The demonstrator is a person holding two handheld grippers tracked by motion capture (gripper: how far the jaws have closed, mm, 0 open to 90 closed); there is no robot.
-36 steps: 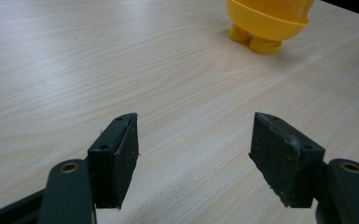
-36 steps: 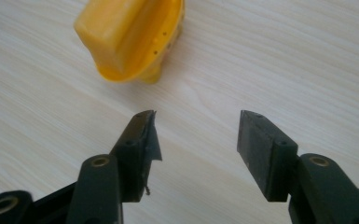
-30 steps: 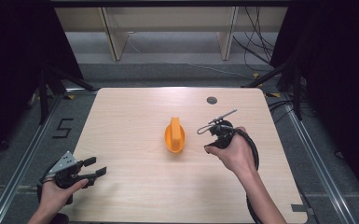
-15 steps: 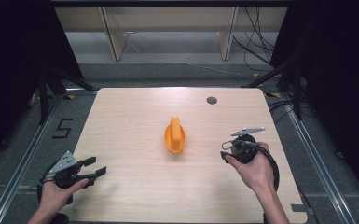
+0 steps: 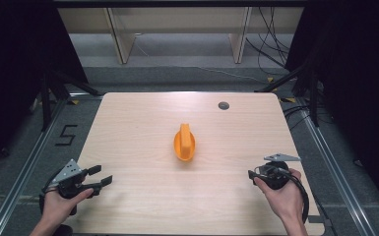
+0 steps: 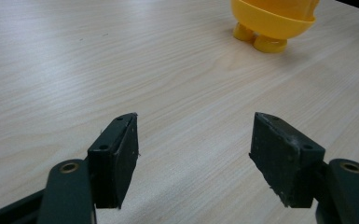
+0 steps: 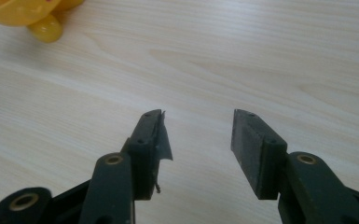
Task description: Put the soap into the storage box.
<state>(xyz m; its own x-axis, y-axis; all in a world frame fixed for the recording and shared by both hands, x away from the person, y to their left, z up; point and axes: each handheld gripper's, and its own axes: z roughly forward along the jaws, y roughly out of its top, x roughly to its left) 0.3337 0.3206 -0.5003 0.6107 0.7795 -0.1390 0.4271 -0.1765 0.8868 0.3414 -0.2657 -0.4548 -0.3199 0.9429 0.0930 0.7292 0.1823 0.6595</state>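
A yellow-orange toy-like object (image 5: 184, 142) with two small round feet stands at the middle of the wooden table (image 5: 142, 123). My left gripper (image 5: 103, 175) rests near the front left corner, open, nothing between its pads; in the left gripper view (image 6: 193, 135) the yellow object (image 6: 272, 18) lies far ahead to the right. My right gripper (image 5: 254, 175) is held near the front right edge, pointing left. Its jaws have just been opening and stand apart over bare wood in the right gripper view (image 7: 198, 126), with the object (image 7: 23, 14) ahead at the top left.
A small dark round disc (image 5: 223, 105) sits near the table's far right edge. Metal rails run along both sides of the table. A "5" mark (image 5: 65, 134) is on the floor at the left. Cables and shelf legs lie beyond the far edge.
The right hand has drawn back from beside the yellow object toward the front right of the table and sunk lower. The left hand has stayed put.
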